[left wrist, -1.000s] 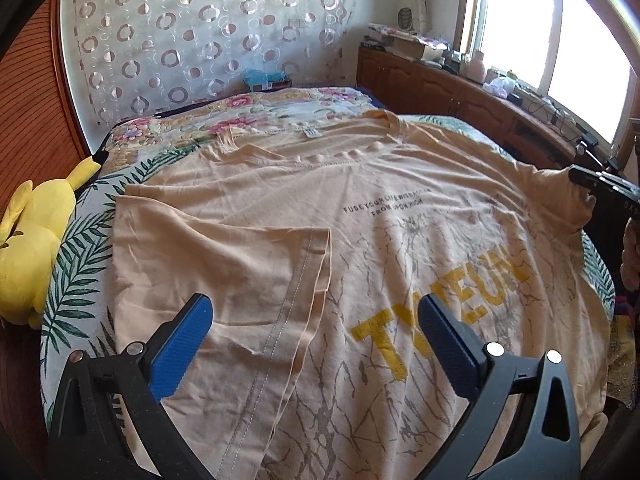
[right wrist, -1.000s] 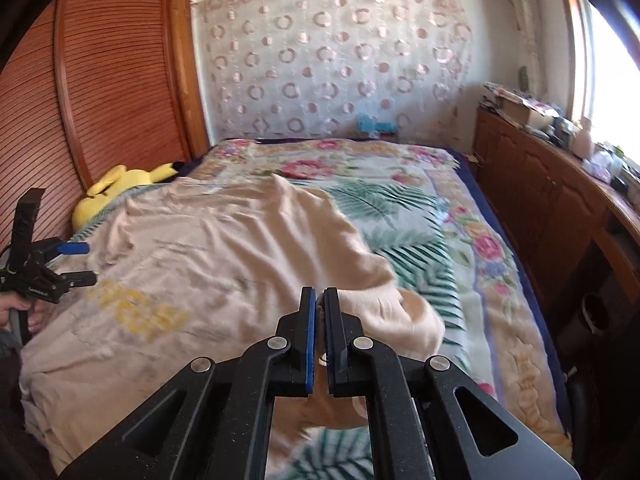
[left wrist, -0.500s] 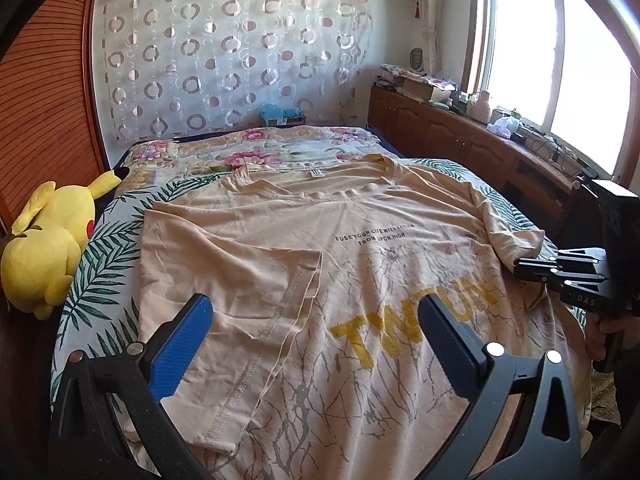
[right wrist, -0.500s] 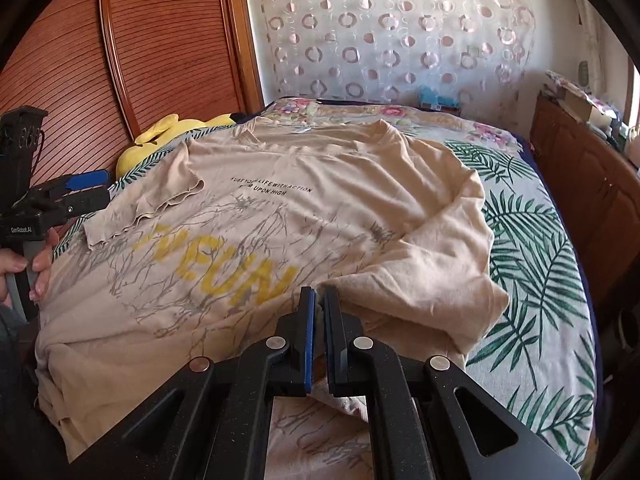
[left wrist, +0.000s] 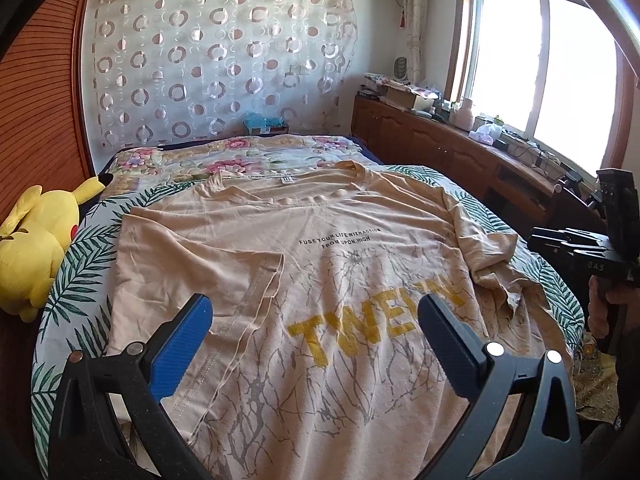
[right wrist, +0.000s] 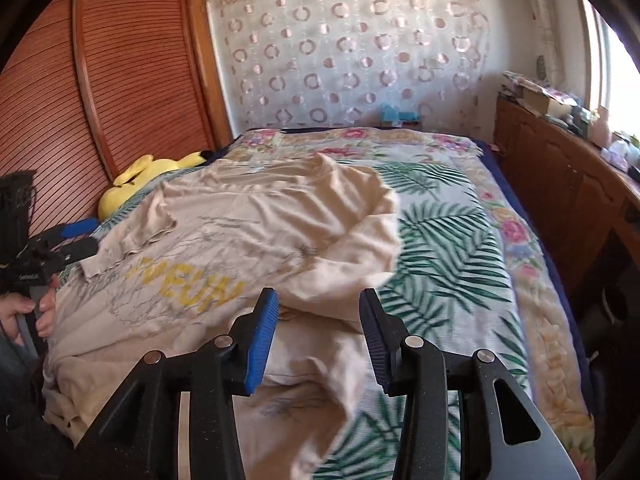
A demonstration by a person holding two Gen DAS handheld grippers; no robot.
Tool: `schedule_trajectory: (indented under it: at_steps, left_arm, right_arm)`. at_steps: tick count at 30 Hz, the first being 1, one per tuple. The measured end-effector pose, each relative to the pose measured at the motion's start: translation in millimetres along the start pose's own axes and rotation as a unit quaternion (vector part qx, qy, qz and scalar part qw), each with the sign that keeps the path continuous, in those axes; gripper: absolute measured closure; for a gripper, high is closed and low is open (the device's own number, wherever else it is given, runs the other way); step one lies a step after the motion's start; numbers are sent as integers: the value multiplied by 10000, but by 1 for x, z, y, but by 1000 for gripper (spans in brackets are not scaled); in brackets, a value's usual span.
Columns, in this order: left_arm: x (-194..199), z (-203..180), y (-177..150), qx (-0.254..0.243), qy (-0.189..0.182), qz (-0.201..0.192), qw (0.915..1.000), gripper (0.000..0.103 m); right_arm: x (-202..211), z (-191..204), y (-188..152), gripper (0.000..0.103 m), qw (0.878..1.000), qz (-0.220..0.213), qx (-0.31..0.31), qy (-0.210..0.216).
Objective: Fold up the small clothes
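A beige T-shirt (left wrist: 344, 264) with yellow lettering lies face up on the bed, its left sleeve folded in over the body. My left gripper (left wrist: 316, 316) hovers open above the shirt's lower half with nothing between its fingers. In the right wrist view the shirt's right side (right wrist: 344, 248) is bunched and folded in over the body. My right gripper (right wrist: 320, 304) is just above that fold. Its jaws are opening; cloth lies under the gap, but the pads do not press on it. Each gripper shows in the other's view: right gripper (left wrist: 568, 244), left gripper (right wrist: 72, 236).
A yellow plush toy (left wrist: 36, 248) lies at the bed's left edge by the slatted wooden doors (right wrist: 120, 80). A cluttered wooden cabinet (left wrist: 460, 144) runs along the right under the window. The leaf-print bedspread (right wrist: 452, 240) is bare to the right of the shirt.
My right gripper went from shut to open and the shirt's right side now rests folded in on the body. The left gripper drew back a little and stayed open.
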State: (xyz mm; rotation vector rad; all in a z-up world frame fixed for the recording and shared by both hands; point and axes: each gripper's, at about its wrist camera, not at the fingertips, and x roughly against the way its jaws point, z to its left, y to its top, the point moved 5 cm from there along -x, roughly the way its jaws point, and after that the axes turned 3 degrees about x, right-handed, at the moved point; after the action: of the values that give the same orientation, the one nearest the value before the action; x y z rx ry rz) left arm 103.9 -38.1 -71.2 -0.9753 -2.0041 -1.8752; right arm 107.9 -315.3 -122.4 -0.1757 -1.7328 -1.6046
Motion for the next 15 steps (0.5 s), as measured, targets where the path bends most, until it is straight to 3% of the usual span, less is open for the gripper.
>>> schedule_trajectory:
  at_steps: [7, 11, 15]
  left_arm:
    - [-3, -11, -4, -77, -112, 56, 9999, 0]
    - [-3, -10, -6, -89, -103, 79, 9999, 0]
    - [0, -5, -6, -11, -93, 50, 9999, 0]
  right_arm:
    - [-33, -11, -4, 59, 9991, 381, -165, 63]
    - [-43, 1, 5, 96, 9985, 431, -95, 319]
    - [-37, 14, 29, 100, 9981, 205, 205, 552]
